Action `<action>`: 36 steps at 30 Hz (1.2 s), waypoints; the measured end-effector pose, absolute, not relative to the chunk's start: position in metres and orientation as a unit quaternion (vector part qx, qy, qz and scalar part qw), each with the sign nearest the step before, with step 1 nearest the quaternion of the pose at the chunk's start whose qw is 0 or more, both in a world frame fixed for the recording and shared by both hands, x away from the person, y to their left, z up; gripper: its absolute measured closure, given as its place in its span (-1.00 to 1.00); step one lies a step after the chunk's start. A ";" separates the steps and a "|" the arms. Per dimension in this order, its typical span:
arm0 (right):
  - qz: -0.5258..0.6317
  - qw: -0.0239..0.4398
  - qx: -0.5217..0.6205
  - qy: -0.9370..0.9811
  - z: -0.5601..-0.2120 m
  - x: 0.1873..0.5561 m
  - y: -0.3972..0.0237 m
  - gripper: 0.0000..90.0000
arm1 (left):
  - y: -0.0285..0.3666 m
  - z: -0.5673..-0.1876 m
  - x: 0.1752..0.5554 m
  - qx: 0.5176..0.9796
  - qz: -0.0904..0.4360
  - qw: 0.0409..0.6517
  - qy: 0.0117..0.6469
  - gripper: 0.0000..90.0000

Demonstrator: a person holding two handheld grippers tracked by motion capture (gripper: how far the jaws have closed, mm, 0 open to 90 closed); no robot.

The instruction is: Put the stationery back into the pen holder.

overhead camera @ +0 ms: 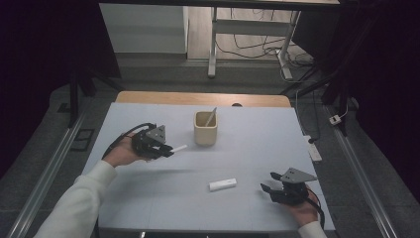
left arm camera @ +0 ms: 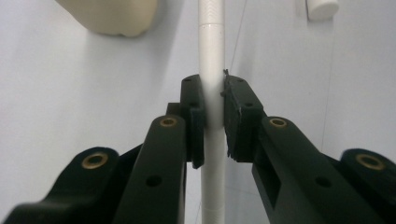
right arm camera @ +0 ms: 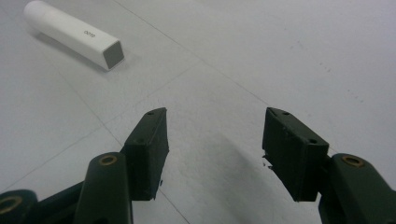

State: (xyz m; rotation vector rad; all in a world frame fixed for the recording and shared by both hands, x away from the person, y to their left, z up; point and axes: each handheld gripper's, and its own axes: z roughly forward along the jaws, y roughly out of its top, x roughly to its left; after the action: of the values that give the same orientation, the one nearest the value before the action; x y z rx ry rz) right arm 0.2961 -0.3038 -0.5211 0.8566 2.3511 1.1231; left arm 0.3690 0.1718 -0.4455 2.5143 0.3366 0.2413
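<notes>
Looking at this one, the left tool [overhead camera: 166,150] is pinching a thin white pen [left arm camera: 211,84] about midway along its barrel, both pads flat against the sides, and it hangs above the desk [overhead camera: 148,198] toward the left edge, a bit short of the beige cup [overhead camera: 205,129] that sits near the middle of the far edge. From the high view the pen's tip pokes out sideways toward that cup, which already has another thin stick [overhead camera: 211,117] leaning in it. My guess is the pen is light and stiff, smooth plastic, so it won't bend but it could swivel or slide in the pads if the grip is loose. Holding near the middle like this seems sensible for balance, though a grip nearer the back end would probably make tipping it into the cup easier. The right tool [right arm camera: 212,149] is spread wide with nothing between the jaws, sitting low near the right front corner. A stubby white marker [right arm camera: 72,32] lies flat on the desk just beside it; that one looks chunkier and squared-off at one end, so across the flat sides is likely the best hold.
</notes>
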 end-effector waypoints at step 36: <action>0.459 0.179 0.305 0.815 -0.508 0.298 -0.291 -0.10 | 0.147 -0.446 0.331 0.874 0.136 0.408 0.226 0.74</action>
State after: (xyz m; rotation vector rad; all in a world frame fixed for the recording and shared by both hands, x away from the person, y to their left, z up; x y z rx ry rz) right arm 0.2979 -0.2905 -0.5083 0.8629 2.3037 1.2968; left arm 0.3314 0.1473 -0.4457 2.2019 0.5690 0.3435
